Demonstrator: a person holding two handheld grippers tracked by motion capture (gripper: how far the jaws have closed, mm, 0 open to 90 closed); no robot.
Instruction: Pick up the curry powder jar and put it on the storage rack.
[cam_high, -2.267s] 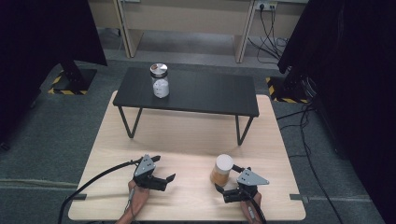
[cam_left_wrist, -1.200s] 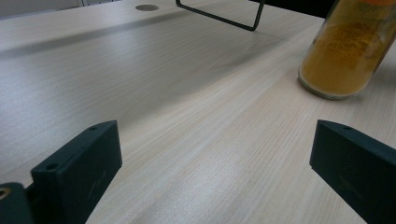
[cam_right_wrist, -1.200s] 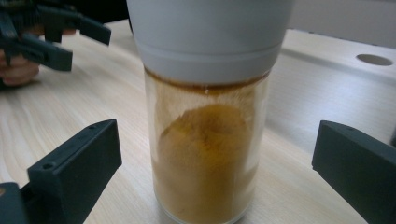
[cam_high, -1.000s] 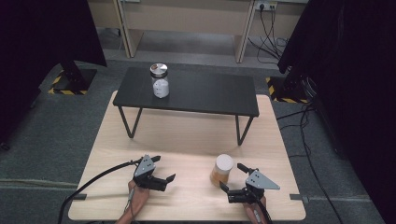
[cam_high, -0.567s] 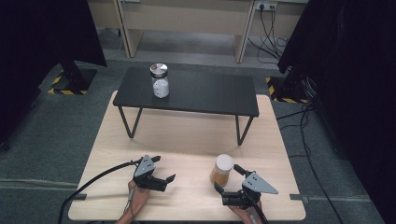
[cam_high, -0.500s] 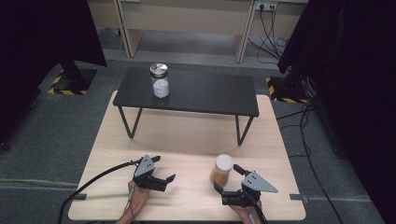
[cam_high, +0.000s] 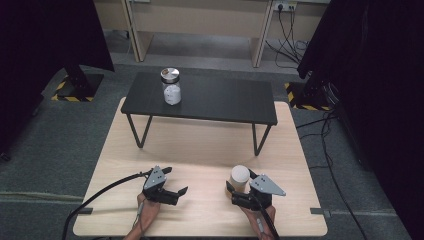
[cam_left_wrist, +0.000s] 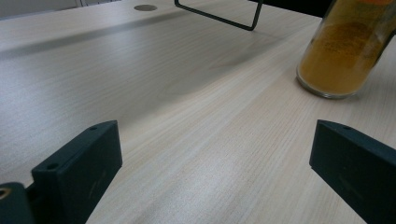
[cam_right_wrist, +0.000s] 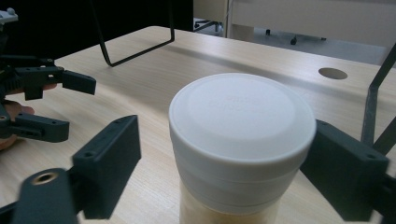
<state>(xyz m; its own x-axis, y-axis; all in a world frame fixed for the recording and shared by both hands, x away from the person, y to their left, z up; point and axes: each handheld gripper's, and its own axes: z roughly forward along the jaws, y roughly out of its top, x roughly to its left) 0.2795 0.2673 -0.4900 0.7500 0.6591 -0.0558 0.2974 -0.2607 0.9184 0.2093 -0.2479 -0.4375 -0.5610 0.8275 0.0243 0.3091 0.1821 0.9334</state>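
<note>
Jar (cam_high: 240, 176) of orange powder with a white lid stands on the table (cam_high: 205, 150) at about 5 o'clock, between the right tongs (cam_right_wrist: 224, 163), whose jaws have just been closing; a gap shows at the left jaw. Left tongs (cam_high: 175, 181), at 7 o'clock, gape wide and hold nothing.

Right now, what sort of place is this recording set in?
Most likely a lab or office set up for recording handling tasks. A plain wooden table stands on grey carpet, black curtains screen both sides, and cables run to a wall socket behind.
</note>
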